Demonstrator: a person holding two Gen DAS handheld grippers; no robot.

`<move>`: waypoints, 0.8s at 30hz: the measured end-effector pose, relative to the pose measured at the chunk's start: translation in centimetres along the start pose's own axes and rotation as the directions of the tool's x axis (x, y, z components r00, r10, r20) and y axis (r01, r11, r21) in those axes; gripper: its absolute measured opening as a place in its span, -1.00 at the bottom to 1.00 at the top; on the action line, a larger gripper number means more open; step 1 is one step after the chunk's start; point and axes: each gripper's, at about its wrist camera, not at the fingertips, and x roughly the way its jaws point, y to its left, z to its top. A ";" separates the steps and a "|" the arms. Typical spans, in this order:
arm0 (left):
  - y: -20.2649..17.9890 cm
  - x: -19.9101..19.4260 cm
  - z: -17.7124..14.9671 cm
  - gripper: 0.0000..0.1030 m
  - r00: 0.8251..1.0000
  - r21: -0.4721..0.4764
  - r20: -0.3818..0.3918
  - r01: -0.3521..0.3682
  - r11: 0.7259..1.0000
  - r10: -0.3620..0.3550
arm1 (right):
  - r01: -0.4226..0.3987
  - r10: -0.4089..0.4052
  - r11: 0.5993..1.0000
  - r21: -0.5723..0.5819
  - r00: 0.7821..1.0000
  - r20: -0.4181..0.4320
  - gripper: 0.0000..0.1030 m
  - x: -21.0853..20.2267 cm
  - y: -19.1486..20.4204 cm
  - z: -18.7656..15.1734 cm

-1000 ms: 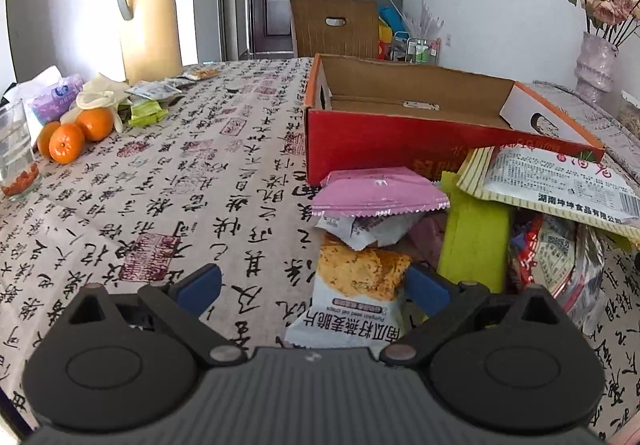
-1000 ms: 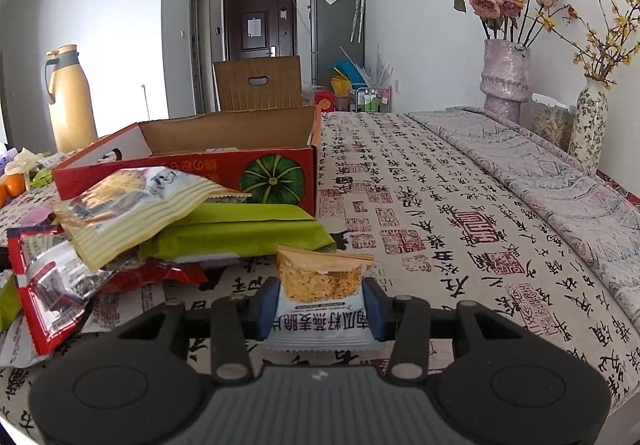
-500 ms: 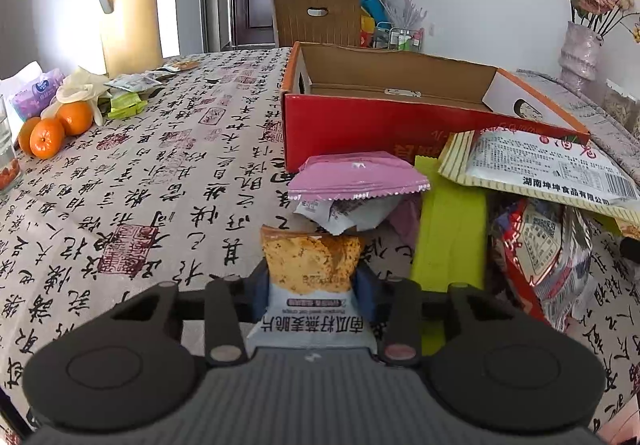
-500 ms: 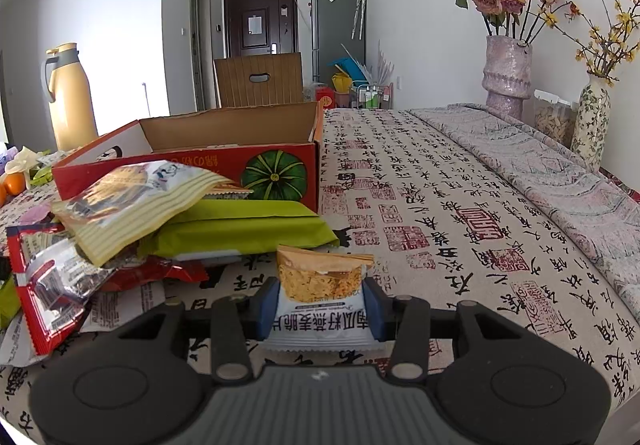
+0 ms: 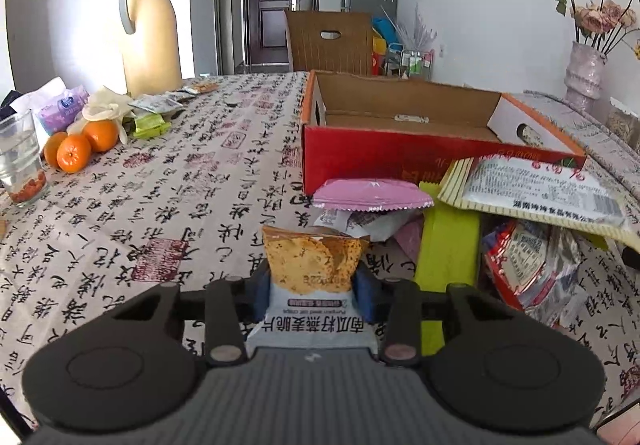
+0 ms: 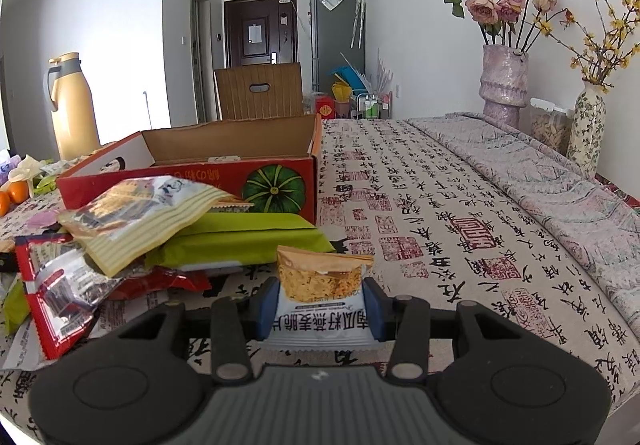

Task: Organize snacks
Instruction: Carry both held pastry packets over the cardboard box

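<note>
Left tool (image 5: 314, 291) now pinching 1 snack packet (image 5: 316, 285), right tool (image 6: 320, 309) pinching another (image 6: 320, 297), over calligraphy tablecloth (image 6: 440, 225).

A lived-in home, by the look of it: a dining table (image 5: 168, 181) under a patterned cloth, with a chair (image 5: 330, 41) at its far end. Beyond the chair are a dark entrance door (image 5: 280, 1) and a fridge (image 6: 338, 33); flower vases (image 6: 505, 81) stand along the table's right side.

Glossy plastic snack packets (image 5: 532, 193) lie on the bench's matt printed cloth (image 5: 168, 181) beside a cardboard box (image 5: 404, 125) with a shiny red outside.
</note>
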 end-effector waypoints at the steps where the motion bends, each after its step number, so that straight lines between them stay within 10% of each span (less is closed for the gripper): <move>1: 0.0 -0.3 0.1 -0.19 1.000 0.000 0.008 -0.001 1.000 0.001 | 0.001 -0.001 1.000 0.001 1.000 0.003 -0.16 -0.1 0.0 0.0; 24: -1.7 -3.5 3.4 -0.18 0.993 -0.011 0.119 0.009 1.000 -0.008 | 0.008 -0.008 1.000 0.005 0.995 0.102 -0.16 -2.8 -0.1 2.2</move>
